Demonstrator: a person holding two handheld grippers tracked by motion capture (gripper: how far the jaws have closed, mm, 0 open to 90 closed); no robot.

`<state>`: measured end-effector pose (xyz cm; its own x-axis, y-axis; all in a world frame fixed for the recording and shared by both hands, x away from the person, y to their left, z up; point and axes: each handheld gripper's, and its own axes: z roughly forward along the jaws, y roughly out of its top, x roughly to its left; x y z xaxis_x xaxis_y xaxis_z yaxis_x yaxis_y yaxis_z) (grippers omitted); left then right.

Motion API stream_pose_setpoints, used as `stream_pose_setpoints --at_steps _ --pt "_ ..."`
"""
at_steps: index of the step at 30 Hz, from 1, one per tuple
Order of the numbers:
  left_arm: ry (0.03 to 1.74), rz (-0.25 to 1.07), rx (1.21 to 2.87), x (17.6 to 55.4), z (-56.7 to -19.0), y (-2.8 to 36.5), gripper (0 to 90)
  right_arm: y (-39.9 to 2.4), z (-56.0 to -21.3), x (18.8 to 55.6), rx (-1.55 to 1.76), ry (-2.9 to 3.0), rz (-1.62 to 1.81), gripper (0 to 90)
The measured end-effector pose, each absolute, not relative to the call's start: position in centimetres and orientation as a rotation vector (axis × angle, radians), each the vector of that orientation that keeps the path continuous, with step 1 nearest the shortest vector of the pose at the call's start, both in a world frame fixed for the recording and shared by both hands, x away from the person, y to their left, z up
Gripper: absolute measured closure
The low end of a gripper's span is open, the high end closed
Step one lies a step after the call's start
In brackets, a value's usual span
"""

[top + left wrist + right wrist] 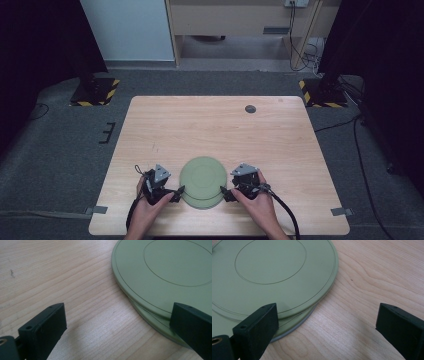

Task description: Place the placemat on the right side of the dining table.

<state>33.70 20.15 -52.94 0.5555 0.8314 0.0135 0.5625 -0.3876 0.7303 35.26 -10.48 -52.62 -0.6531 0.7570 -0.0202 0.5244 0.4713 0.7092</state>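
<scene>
Green stacked plates (202, 181) lie between left gripper (176, 192) and right gripper (226, 193).

Green discs (202, 181) — at least two, stacked slightly offset, lower centre of the high view; a grey rim under them in the lower left of the right gripper view may be a third, hard to tell.

Grippers — two: left gripper (176, 193) at lower left of centre, right gripper (226, 193) at lower right of centre, jaws of each spread apart.

Hands — two, one on each gripper.

Table (215, 127) — one.

Round grey cap (250, 108) on the tabletop, upper right — one.

Black bases with yellow-black striping (95, 91) — two, upper left and upper right.

Tape tabs (339, 211) at the table's near corners — two.
</scene>
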Motion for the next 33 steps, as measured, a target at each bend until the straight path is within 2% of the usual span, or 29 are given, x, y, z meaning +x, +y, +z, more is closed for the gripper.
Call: stream_pose_setpoints --at_steps 33 --pt "1.101 0.501 2.105 33.71 -52.95 19.84 1.1 -10.24 -52.56 35.10 1.080 2.393 0.983 6.7"
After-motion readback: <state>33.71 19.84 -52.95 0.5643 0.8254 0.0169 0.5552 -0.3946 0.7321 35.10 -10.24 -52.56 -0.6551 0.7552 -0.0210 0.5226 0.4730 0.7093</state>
